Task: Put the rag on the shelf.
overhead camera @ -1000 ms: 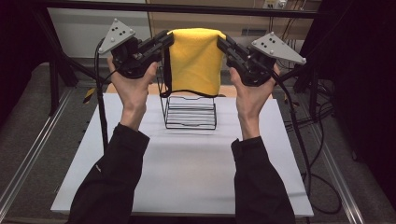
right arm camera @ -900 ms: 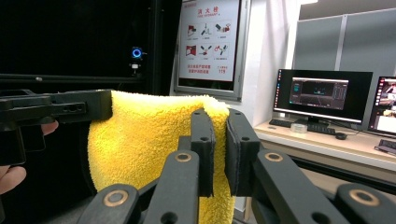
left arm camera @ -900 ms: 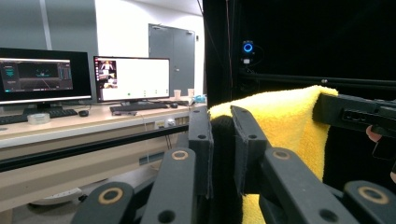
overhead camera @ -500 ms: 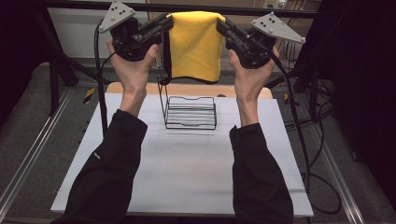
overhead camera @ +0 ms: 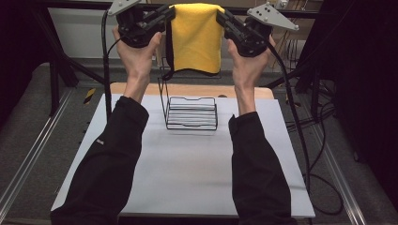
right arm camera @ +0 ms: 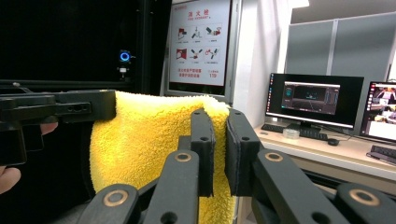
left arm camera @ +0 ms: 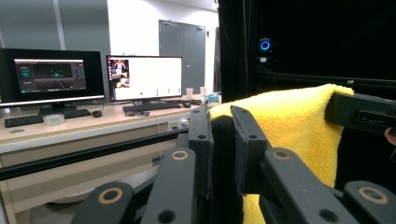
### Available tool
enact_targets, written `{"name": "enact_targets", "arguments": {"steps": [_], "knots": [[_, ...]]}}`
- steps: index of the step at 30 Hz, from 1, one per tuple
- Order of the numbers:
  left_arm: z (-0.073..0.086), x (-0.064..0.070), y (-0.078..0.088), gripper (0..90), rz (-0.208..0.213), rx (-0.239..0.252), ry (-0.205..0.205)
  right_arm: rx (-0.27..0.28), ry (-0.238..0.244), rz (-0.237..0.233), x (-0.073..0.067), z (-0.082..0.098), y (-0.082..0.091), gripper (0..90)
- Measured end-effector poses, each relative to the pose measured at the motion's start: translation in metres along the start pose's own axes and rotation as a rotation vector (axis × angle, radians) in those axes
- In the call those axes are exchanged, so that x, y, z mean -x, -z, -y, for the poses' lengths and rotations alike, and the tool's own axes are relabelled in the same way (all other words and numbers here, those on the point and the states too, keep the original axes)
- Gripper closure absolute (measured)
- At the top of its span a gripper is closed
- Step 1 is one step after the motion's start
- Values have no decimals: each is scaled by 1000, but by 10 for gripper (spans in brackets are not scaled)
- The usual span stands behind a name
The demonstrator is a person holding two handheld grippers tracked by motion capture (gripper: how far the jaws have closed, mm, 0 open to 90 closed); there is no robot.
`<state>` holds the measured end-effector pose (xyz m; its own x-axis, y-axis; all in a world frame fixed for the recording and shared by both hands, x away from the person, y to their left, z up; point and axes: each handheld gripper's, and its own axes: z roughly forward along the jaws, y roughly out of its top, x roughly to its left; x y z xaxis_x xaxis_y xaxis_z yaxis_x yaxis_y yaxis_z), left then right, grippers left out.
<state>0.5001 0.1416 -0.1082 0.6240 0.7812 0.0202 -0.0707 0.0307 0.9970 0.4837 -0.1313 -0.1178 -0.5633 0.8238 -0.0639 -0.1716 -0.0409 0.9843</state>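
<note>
Towel (overhead camera: 196, 37) held high above rack (overhead camera: 190, 111), left gripper (overhead camera: 162, 14) and right gripper (overhead camera: 224, 18) each clamped on a top corner. Likely next: lower it, draping over the rack.

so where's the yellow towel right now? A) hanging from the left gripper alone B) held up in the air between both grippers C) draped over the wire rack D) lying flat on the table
B: the yellow towel hangs above the wire rack, pinched at its top corners by the left gripper and right gripper, clear of the table.
</note>
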Motion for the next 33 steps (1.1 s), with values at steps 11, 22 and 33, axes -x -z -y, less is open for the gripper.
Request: {"name": "enact_targets", "arguments": {"steps": [11, 22, 33], "knots": [[-11, -3, -13, 792, 3, -3, -30, 20, -23, -1, 12, -4, -7, 836], [13, -13, -12, 792, -9, -30, -11, -35, 16, -5, 12, 9, -17, 836], [36, -21, -10, 792, -6, -59, -8, -79, 22, -15, 12, 30, -27, 836]]}}
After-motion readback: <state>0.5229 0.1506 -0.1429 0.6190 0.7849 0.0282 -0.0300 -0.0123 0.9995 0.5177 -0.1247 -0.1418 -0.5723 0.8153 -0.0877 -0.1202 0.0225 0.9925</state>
